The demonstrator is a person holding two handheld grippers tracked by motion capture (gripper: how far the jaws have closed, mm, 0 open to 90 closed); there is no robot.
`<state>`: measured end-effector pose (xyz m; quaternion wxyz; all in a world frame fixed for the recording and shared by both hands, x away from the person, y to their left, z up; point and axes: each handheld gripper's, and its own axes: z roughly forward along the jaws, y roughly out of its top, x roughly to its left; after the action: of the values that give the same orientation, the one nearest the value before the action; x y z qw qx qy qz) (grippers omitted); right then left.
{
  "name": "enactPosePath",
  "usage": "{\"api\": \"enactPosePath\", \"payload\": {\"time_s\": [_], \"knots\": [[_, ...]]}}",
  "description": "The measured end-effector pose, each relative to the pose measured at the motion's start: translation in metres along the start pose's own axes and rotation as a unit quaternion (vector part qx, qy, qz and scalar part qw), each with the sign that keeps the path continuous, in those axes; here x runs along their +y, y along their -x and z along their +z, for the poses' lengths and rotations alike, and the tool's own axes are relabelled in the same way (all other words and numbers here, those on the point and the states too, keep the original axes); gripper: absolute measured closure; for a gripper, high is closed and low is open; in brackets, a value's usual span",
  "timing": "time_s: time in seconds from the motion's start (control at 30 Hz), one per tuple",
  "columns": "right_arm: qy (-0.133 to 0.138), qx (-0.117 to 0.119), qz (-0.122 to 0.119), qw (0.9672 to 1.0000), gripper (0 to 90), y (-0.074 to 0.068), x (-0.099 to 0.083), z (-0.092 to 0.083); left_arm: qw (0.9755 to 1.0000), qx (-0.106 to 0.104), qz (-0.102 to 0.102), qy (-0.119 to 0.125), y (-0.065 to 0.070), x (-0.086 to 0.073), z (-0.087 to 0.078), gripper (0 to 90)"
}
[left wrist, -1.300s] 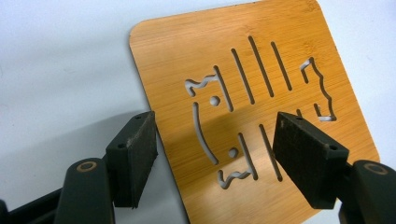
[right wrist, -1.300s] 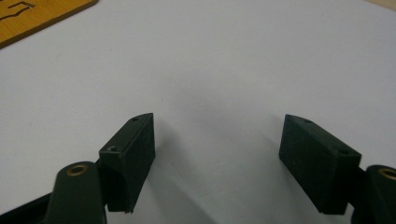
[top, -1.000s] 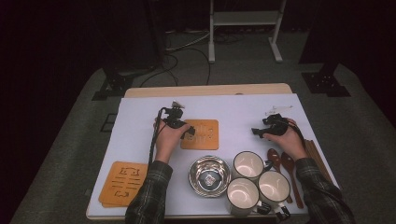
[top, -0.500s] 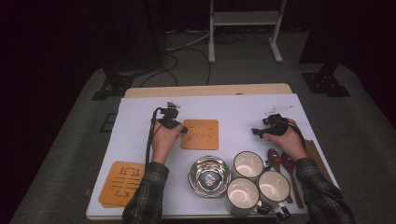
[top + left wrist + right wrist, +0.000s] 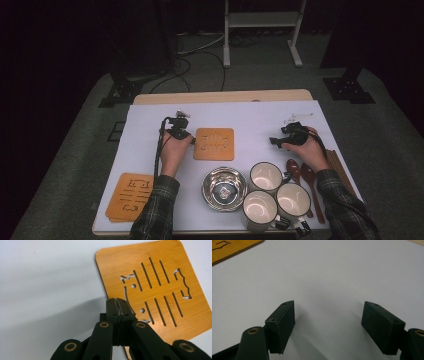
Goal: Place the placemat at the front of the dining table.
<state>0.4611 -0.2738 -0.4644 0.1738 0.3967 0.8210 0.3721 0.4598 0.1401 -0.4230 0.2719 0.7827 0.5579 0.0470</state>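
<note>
Resting by the left edge of the square cut-out bamboo coaster (image 5: 214,144) lying flat mid-table, the left gripper (image 5: 117,307) has just closed its jaws on nothing; the right gripper (image 5: 328,322) stands wide apart, well away over the white tabletop (image 5: 250,117).

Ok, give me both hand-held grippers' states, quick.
Left hand-held gripper: just closed, shut on nothing, beside the wooden coaster.
Right hand-held gripper: open, empty.

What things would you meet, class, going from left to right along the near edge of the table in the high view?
Stack of wooden coasters → steel bowl → three white mugs → two dark wooden spoons.
</note>
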Motion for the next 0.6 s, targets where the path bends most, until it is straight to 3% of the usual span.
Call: {"api": "enactPosePath", "payload": {"time_s": [0.6], "knots": [[0.000, 0.001, 0.000, 1.0000, 25.2, 0.0002, 0.0000, 0.0001, 0.9998, -0.020, 0.000, -0.004, 0.0070, -0.0013, 0.0083, 88.6]]}}
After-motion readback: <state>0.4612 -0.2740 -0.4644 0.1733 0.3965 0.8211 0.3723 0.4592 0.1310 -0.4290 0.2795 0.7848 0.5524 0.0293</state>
